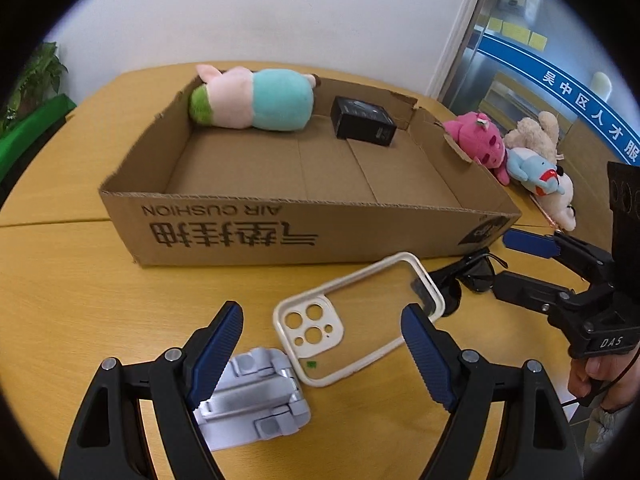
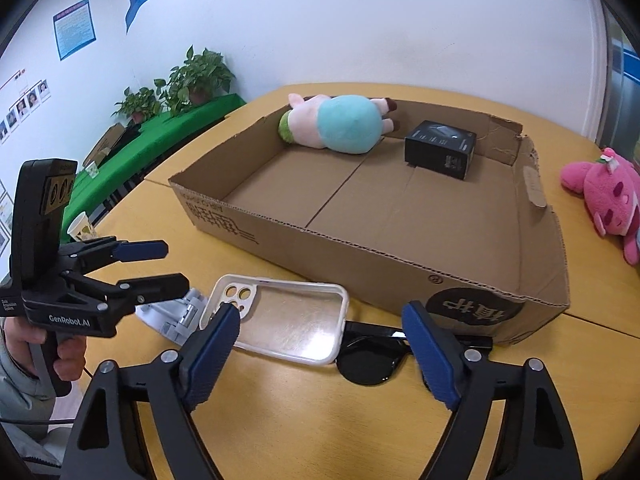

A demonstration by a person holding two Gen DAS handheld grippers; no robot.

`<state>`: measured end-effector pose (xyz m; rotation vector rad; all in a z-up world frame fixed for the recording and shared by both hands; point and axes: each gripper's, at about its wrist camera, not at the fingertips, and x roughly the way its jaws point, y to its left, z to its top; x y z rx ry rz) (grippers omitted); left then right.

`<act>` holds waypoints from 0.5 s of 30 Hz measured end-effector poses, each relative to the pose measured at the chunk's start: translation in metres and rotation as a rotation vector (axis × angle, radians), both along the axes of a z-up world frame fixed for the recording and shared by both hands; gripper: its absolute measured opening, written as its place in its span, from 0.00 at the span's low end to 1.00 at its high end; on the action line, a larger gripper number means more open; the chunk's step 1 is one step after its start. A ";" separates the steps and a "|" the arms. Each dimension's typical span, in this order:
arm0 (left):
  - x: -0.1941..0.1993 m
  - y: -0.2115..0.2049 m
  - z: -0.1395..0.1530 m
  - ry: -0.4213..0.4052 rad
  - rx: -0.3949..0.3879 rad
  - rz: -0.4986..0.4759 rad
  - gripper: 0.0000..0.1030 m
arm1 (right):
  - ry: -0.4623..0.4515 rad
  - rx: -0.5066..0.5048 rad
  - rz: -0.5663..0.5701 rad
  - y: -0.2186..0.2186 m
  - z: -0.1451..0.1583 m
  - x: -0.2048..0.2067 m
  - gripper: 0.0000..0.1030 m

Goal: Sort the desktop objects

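Note:
A cream-rimmed clear phone case (image 1: 356, 316) (image 2: 280, 320) lies on the wooden table in front of the cardboard box (image 1: 280, 220) (image 2: 360, 256). Its corner rests on a silver phone stand (image 1: 256, 396) (image 2: 172, 316). Black sunglasses (image 1: 468, 280) (image 2: 368, 364) lie at the case's other end. My left gripper (image 1: 322, 310) (image 2: 176, 264) hangs open above the case and stand, touching neither. My right gripper (image 2: 320, 312) (image 1: 502, 260) is open over the case's end and the sunglasses, holding nothing. Inside the box lie a pig plush (image 1: 256, 100) (image 2: 336, 124) and a small black box (image 1: 362, 120) (image 2: 440, 148).
A pink plush (image 1: 480, 140) (image 2: 608, 196), a beige plush (image 1: 536, 132) and a blue plush (image 1: 532, 168) lie on the table right of the box. Potted plants (image 2: 192, 76) stand on a green-covered bench by the wall. A person's hands hold both grippers.

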<state>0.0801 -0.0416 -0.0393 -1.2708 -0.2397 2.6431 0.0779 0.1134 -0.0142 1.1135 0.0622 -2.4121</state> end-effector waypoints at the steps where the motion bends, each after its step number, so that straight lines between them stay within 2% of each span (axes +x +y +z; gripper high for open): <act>1: 0.000 0.002 -0.003 -0.003 0.005 -0.010 0.78 | -0.006 -0.003 0.008 -0.002 -0.002 0.000 0.79; 7: 0.003 0.003 -0.008 -0.021 0.017 -0.036 0.78 | -0.051 -0.030 0.029 -0.009 -0.012 0.002 0.80; 10: 0.011 -0.012 -0.008 -0.026 0.018 -0.005 0.78 | -0.076 -0.033 0.070 -0.021 -0.018 0.008 0.80; 15: 0.031 -0.044 -0.020 -0.075 0.005 0.062 0.78 | -0.110 -0.028 0.170 -0.068 -0.035 0.021 0.80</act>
